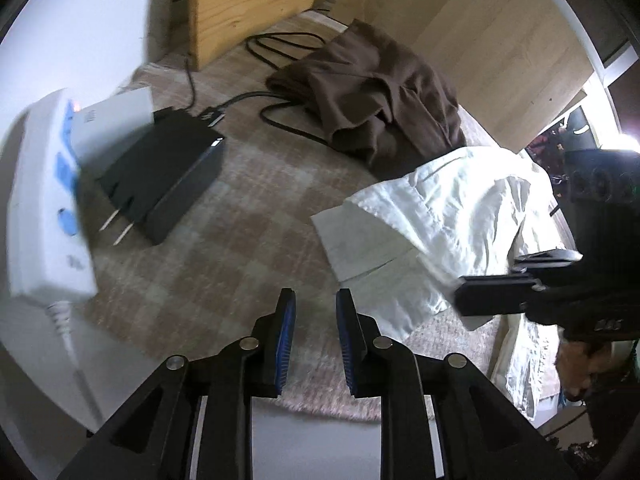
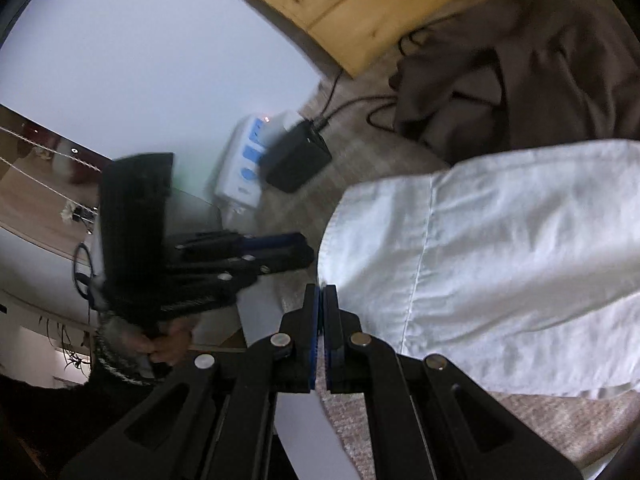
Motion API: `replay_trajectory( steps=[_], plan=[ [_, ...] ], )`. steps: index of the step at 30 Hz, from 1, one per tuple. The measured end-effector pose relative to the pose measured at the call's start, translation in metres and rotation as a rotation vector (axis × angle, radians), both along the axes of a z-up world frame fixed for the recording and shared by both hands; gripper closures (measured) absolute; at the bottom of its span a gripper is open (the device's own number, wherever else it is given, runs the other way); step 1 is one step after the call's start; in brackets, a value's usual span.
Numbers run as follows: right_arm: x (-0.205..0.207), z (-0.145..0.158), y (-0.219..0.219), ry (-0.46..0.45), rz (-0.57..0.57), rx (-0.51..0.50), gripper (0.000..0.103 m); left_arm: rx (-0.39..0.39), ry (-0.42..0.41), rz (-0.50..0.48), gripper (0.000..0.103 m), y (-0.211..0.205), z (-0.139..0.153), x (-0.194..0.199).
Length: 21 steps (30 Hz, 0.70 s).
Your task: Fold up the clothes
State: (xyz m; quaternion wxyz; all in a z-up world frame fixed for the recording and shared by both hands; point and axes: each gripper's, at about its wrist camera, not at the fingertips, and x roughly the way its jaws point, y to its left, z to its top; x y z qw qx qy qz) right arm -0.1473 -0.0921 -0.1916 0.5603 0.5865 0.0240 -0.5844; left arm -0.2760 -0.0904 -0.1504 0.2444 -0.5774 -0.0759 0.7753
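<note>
Hovering over the checked cover (image 1: 208, 240), the left tongs (image 1: 316, 336) are seen with a narrow gap between the blue pads (image 1: 286, 344), and nothing is held between them. The right tongs (image 2: 321, 332) are pressed fully together, and no cloth can be seen caught between them; the hem of the white garment (image 2: 500, 264) lies just beside their tips. In the left view the right tongs (image 1: 496, 294) are shown at the near edge of the same white garment (image 1: 452, 216), which is spread partly folded on the cover, with one part hanging over the edge at the right.

The white garment is judged to be light, thin and limp, so it should crease easily and slide a little over the cover. A hold is best taken at a corner or along a stitched seam (image 2: 420, 264), where the cloth is doubled and less likely to slip out.

Behind it, a brown garment (image 1: 376, 100) is heaped in loose folds, lying over black cables (image 1: 280, 116). To the left, a black power brick (image 1: 164, 176) and a white power strip (image 1: 44, 200) are set well apart from the clothes.
</note>
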Motion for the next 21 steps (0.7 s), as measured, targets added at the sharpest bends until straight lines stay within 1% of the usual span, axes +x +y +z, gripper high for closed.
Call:
replay_trajectory(
  steps=[2,5,7,10,13,15,19,21],
  plan=[
    [0.002,0.001,-0.001,-0.009,0.003,0.001,0.101,-0.004,0.0,-0.002,0.083,-0.001,-0.001,0.001],
    [0.009,0.012,-0.004,0.003,0.022,-0.041,0.101,-0.004,0.002,-0.007,0.083,0.005,-0.001,0.002],
    [0.007,0.005,-0.011,0.022,0.017,-0.021,0.101,-0.005,0.002,-0.013,0.081,0.005,0.0,0.003],
    [0.005,-0.018,-0.022,-0.01,0.019,0.022,0.101,-0.017,0.004,-0.011,0.081,0.006,0.0,-0.001],
    [0.014,-0.031,-0.027,0.005,0.053,0.057,0.101,-0.018,0.013,-0.008,0.081,0.006,0.003,-0.008],
    [0.018,-0.038,-0.028,-0.001,0.06,0.065,0.101,-0.021,0.016,-0.008,0.081,0.009,0.004,-0.015],
    [0.014,-0.052,-0.026,-0.01,0.025,0.087,0.101,-0.08,0.061,-0.068,0.075,0.029,0.005,-0.029],
    [0.012,-0.052,-0.023,-0.035,0.008,0.098,0.1,-0.109,0.071,-0.109,0.074,0.04,0.003,-0.036]
  ],
)
